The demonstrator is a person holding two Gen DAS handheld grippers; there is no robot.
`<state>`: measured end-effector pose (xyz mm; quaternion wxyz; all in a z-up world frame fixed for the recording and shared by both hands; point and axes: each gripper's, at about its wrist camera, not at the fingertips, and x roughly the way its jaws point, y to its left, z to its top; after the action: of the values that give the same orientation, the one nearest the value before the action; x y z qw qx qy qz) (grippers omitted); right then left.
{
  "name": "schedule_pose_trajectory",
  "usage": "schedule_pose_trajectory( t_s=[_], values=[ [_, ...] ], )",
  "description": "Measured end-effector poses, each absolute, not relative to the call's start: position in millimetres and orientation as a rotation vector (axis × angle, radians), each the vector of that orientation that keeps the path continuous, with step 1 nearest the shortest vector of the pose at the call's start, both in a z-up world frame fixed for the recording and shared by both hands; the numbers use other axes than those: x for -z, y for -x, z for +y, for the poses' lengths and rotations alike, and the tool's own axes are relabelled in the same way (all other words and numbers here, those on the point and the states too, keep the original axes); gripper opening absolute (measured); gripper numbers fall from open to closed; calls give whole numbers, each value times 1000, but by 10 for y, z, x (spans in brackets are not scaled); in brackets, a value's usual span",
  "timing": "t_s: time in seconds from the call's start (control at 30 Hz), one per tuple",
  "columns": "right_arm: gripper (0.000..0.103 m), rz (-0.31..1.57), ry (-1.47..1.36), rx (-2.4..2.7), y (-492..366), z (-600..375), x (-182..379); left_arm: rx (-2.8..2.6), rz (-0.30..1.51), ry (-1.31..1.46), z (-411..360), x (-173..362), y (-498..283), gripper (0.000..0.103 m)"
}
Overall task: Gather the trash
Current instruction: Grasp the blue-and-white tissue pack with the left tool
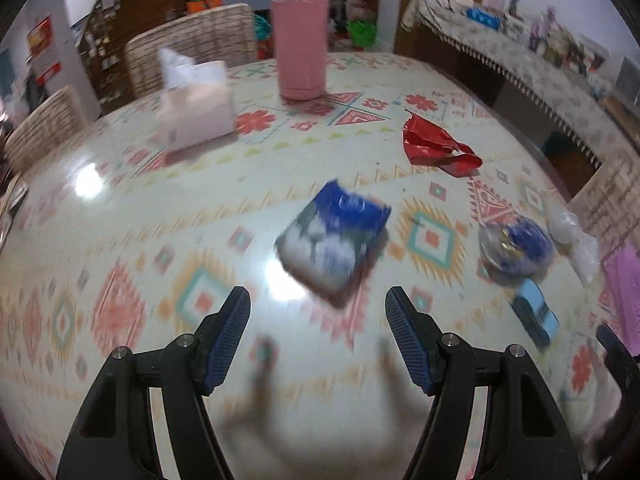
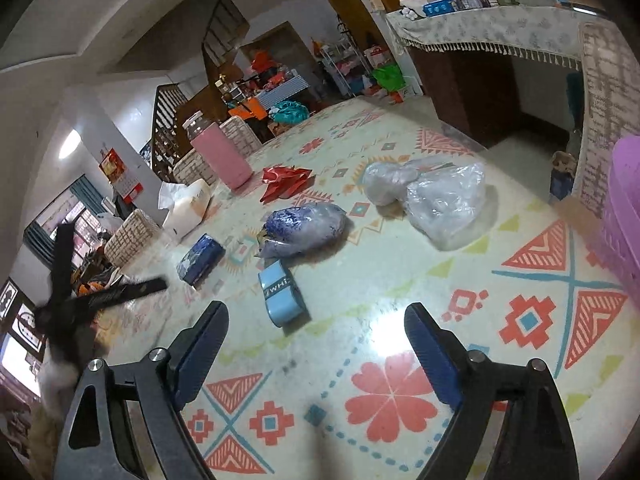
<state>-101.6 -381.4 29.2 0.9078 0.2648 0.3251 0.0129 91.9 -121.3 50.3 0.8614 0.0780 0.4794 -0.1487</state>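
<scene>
A blue and white tissue packet (image 1: 334, 240) lies on the patterned table just ahead of my open, empty left gripper (image 1: 318, 300); it also shows in the right wrist view (image 2: 201, 259). A crumpled red wrapper (image 1: 436, 146) (image 2: 286, 180) lies further back. A blue-patterned plastic bag (image 1: 516, 246) (image 2: 304, 230), a light blue small box (image 1: 536, 318) (image 2: 282, 294) and clear crumpled plastic bags (image 2: 432, 198) lie to the right. My right gripper (image 2: 316, 320) is open and empty, just short of the light blue box.
A pink bottle (image 1: 302, 44) (image 2: 222, 158) and a white tissue box (image 1: 196, 104) (image 2: 186, 208) stand at the table's far side. A purple basket (image 2: 624, 220) sits at the right edge. Chairs ring the table. A cloth-covered sideboard (image 1: 520, 48) stands behind.
</scene>
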Motion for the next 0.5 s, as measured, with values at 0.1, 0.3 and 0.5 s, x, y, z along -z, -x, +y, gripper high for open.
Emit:
schedule_pose_trajectory(
  t_s=[0.1,0.3,0.5],
  values=[
    [93,678,-515,-35,996,-3761,-301,322,1014,-197,-1329,-445,-1183,69],
    [93,683,-485,-41,977,-3716,-305,333,1034,-230,-1447,-288,-1423,77],
    [93,686,-499,-43,967,-3735,-291,300,1053,-181,-1376,-133,-1465,77]
  ],
)
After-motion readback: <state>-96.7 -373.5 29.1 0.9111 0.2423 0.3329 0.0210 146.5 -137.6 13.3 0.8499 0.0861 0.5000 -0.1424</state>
